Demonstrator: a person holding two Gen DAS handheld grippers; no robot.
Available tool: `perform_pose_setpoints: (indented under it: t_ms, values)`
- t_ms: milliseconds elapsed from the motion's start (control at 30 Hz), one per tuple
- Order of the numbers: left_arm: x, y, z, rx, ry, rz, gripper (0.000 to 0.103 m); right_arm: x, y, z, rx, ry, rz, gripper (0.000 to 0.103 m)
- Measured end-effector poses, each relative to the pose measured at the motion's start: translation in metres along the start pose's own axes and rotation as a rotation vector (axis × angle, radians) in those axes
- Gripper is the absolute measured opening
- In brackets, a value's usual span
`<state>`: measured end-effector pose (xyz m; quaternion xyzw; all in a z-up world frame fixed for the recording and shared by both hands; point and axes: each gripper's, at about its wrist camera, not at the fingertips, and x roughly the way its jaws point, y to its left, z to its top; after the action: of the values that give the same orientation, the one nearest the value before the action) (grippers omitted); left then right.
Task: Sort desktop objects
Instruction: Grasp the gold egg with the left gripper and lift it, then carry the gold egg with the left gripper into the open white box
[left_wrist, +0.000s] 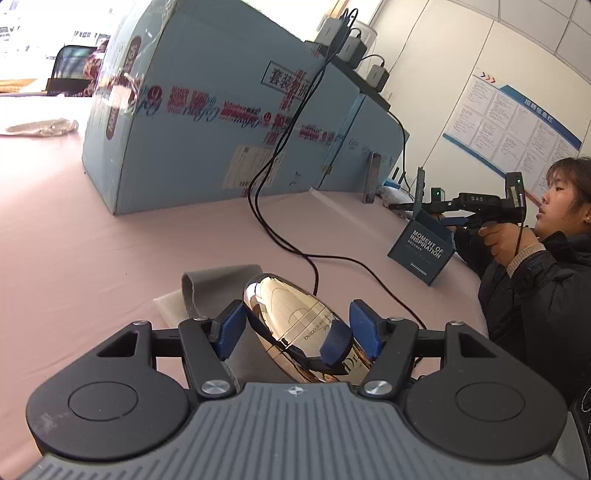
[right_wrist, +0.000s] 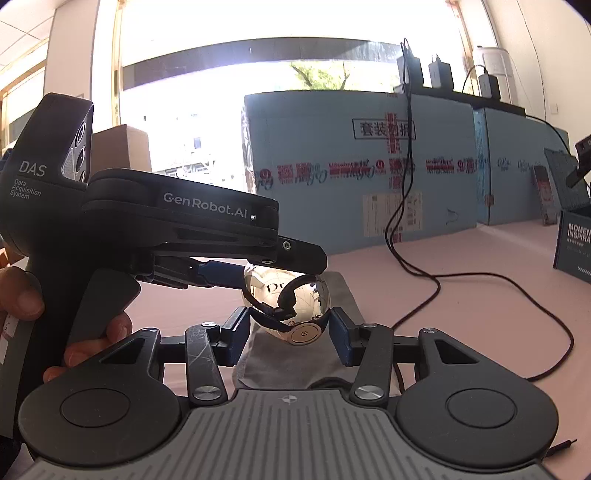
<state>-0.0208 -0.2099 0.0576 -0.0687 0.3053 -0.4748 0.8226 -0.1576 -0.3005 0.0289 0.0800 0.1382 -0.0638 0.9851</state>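
A shiny gold egg-shaped case (left_wrist: 280, 295) (right_wrist: 266, 291) hangs tilted above a grey pouch (left_wrist: 214, 280) (right_wrist: 280, 365) on the pink table. My left gripper (left_wrist: 295, 310) is shut on it, a blue pad against each side. In the right wrist view the left gripper (right_wrist: 295, 264) comes in from the left, held by a hand (right_wrist: 22, 295), and covers the case's top. My right gripper (right_wrist: 288, 317) is open, its fingers on either side of the case's near end with small gaps. The mirror surface shows warped reflections of the fingers.
Large light-blue cartons (left_wrist: 192, 122) (right_wrist: 351, 166) stand behind, with chargers on top. From them a black cable (left_wrist: 280, 155) (right_wrist: 406, 221) trails across the pink table (left_wrist: 92, 258). At right, another person (left_wrist: 546, 288) holds another gripper over a dark blue box (left_wrist: 421, 251) (right_wrist: 576, 243).
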Motion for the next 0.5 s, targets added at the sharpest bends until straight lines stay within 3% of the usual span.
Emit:
perform_pose_setpoints:
  t_ms: [200,500]
  values:
    - [-0.046,-0.009,0.013,0.021,-0.103,0.005,0.059,-0.019,0.021,0.024,-0.029,-0.069,0.043,0.044]
    - [-0.139,0.009,0.032,0.014,-0.289,0.052,0.059,-0.029,0.085,0.070,-0.087,-0.145,0.187,0.044]
